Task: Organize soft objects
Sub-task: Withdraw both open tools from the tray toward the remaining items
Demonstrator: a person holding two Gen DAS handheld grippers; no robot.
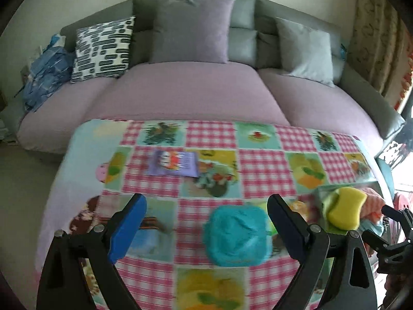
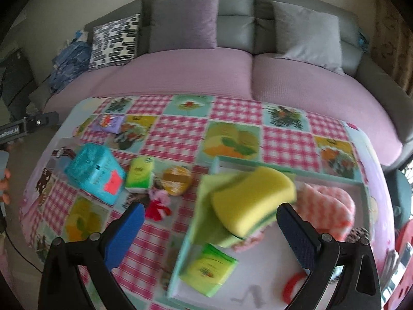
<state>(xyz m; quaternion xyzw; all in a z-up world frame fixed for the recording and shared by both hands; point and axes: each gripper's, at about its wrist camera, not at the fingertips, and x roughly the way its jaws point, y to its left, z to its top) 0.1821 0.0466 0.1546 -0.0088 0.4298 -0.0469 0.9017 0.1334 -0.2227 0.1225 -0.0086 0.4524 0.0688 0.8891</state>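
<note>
On the checked tablecloth lies a teal soft pack (image 1: pixel 237 235), between the fingers of my open left gripper (image 1: pixel 206 228) and close to the right pad; the pads do not touch it. The same teal pack (image 2: pixel 95 173) shows at the left in the right wrist view. My right gripper (image 2: pixel 213 235) is wide open over the mint-rimmed tray (image 2: pixel 284 173). A yellow sponge (image 2: pixel 253 201) sits blurred between its fingers on a green cloth (image 2: pixel 206 206), free of both pads. A pink cloth (image 2: pixel 327 204) and a green tissue pack (image 2: pixel 209 268) lie in the tray.
Loose on the table are a second green tissue pack (image 2: pixel 140 175), an orange round item (image 2: pixel 175 180), a pink and red plush (image 2: pixel 158 204) and a purple pack (image 1: pixel 174 164). A red ring (image 2: pixel 291 286) lies in the tray. A sofa (image 1: pixel 180 90) with cushions stands behind the table.
</note>
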